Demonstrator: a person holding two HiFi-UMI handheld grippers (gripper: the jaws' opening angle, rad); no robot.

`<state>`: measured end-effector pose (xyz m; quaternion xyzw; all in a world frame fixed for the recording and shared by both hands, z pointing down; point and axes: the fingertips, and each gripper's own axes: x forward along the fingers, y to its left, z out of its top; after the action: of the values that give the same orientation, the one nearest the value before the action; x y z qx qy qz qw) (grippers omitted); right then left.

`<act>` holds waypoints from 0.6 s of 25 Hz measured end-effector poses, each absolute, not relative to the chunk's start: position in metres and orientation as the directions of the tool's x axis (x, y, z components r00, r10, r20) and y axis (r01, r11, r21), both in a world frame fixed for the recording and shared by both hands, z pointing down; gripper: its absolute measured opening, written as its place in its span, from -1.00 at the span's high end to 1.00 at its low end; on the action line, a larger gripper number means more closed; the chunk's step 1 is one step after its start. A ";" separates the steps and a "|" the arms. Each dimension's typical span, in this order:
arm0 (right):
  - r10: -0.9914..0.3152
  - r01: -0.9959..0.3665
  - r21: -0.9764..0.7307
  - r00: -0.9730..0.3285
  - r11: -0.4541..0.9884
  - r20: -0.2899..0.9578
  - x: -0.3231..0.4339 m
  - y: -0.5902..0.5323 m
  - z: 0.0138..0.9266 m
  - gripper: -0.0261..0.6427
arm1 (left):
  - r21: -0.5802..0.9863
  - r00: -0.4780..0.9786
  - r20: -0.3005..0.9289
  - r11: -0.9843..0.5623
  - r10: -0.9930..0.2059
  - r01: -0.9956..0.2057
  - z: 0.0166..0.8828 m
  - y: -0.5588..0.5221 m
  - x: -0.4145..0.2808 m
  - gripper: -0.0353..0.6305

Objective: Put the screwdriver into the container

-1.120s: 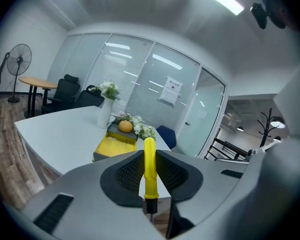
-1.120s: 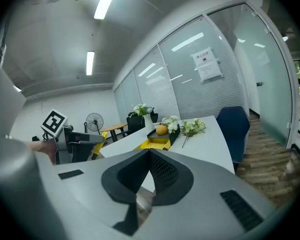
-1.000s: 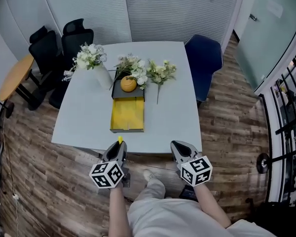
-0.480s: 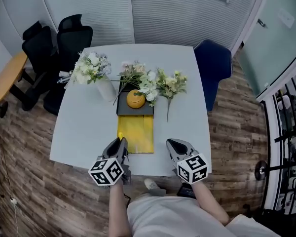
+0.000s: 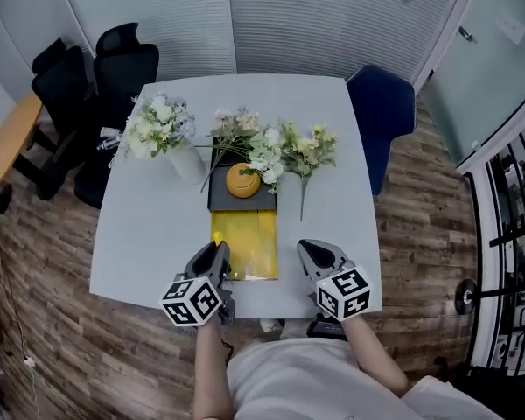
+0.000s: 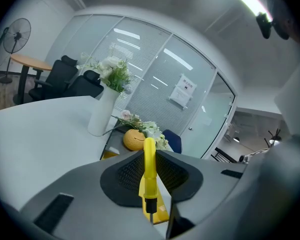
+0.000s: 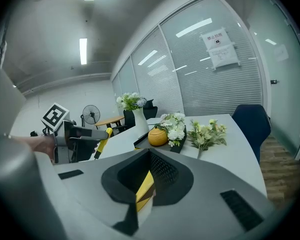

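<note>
A yellow-handled screwdriver stands upright between the jaws of my left gripper, which is shut on it. In the head view its yellow end pokes out past the left gripper, just left of the container's near corner. The container is an open yellow tray lying near the table's front edge. My right gripper hovers just right of the tray, jaws shut with nothing held. The right gripper view shows the tray below its jaws and the screwdriver at the left.
Behind the tray sits a dark box with an orange round object. White flowers lie beside it and a white vase stands to the left. The white table has black chairs at its left and a blue chair at its right.
Both grippers have come forward from off the table's front edge to either side of the yellow tray's near end. The left one still holds the screwdriver.
</note>
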<state>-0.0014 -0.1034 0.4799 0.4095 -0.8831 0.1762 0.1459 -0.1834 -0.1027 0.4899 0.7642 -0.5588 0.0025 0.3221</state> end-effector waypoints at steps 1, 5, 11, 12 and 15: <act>-0.674 -0.777 -0.192 -0.620 0.600 0.401 -0.001 -0.105 0.480 0.87 | 0.489 0.378 0.364 -0.170 -0.851 -0.856 0.490 -0.104 -0.183 0.67; -0.671 -0.773 -0.195 -0.624 0.603 0.400 0.000 -0.112 0.480 0.87 | 0.490 0.373 0.370 -0.162 -0.851 -0.857 0.492 -0.112 -0.182 0.67; -0.649 -0.761 -0.208 -0.638 0.615 0.415 0.000 -0.122 0.491 0.87 | 0.488 0.360 0.389 -0.142 -0.848 -0.861 0.500 -0.122 -0.181 0.67; -0.646 -0.757 -0.209 -0.642 0.619 0.413 -0.001 -0.125 0.491 0.88 | 0.487 0.358 0.390 -0.139 -0.848 -0.862 0.500 -0.124 -0.181 0.67; -0.636 -0.747 -0.217 -0.653 0.628 0.411 -0.003 -0.132 0.492 0.88 | 0.487 0.352 0.398 -0.130 -0.847 -0.863 0.504 -0.128 -0.180 0.67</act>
<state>-0.0033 -0.1316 0.4924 0.3886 -0.8897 0.1871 0.1494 -0.1799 -0.1282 0.5037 0.7516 -0.5690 0.0122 0.3336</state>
